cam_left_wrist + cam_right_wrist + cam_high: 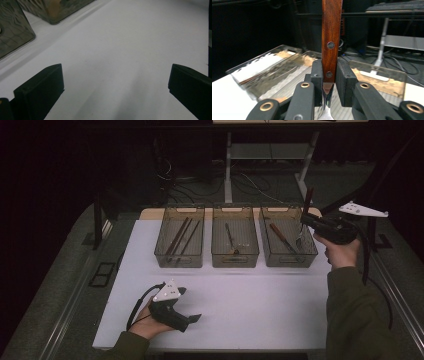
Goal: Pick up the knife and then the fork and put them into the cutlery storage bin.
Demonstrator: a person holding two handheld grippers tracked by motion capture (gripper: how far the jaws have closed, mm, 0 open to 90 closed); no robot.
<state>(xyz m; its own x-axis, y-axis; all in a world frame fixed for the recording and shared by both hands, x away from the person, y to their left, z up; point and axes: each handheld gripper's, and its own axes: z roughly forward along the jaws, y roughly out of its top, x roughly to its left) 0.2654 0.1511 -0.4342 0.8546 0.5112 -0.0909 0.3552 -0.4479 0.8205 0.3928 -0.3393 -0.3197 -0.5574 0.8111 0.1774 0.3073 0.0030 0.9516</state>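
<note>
Wooden-handled metal utensil (331, 37) clamped in right gripper (329, 75).

White table (260, 305), three clear bins (235, 243)

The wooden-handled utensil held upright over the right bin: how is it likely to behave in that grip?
Probably stiff: the wooden-handled utensil stands straight between the right tongs, with no sag. The polished wood looks smooth, so it may slip or pivot, since the pads grip just the handle's lower end. Its metal end hangs below, over the right bin, which likely keeps it steady.
</note>
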